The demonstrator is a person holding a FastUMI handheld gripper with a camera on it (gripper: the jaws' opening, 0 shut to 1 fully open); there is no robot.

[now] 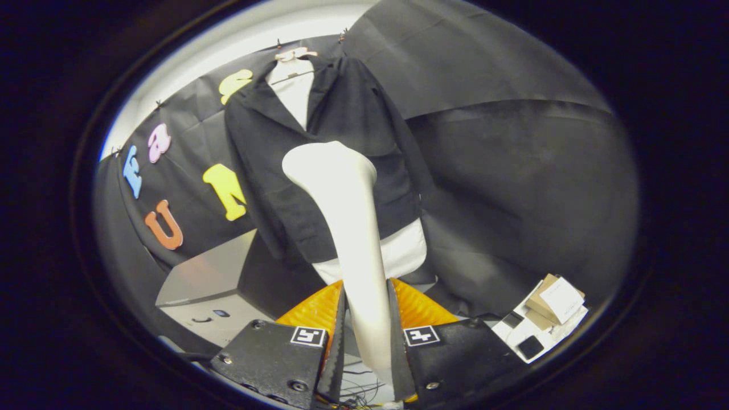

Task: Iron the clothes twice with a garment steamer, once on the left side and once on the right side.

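The gripper (367,336) held the smooth white plastic garment steamer (347,228) by its handle, both fingers pressed against the handle's sides, so that the jaws were pinched on it rather than spread. The steamer's long axis ran from between the fingers toward 12 o'clock, leaning slightly to 11, and its rounded head stood in front of the black short-sleeved jacket (330,148) that hung from a pale hanger (295,54) over a white inner garment (407,250). Whether the head touched the cloth could not be told. The head lay roughly on the jacket's centre line, below the open collar, so either half appeared equally near; a sideways shift toward 9 or 3 o'clock would probably begin a pass. Open room was bounded at 8 o'clock by a grey box-shaped unit (205,279) and at 4 o'clock by a pile of small cardboard boxes (549,310), both well apart from the garment; black backdrop cloth (512,171) lay beyond.
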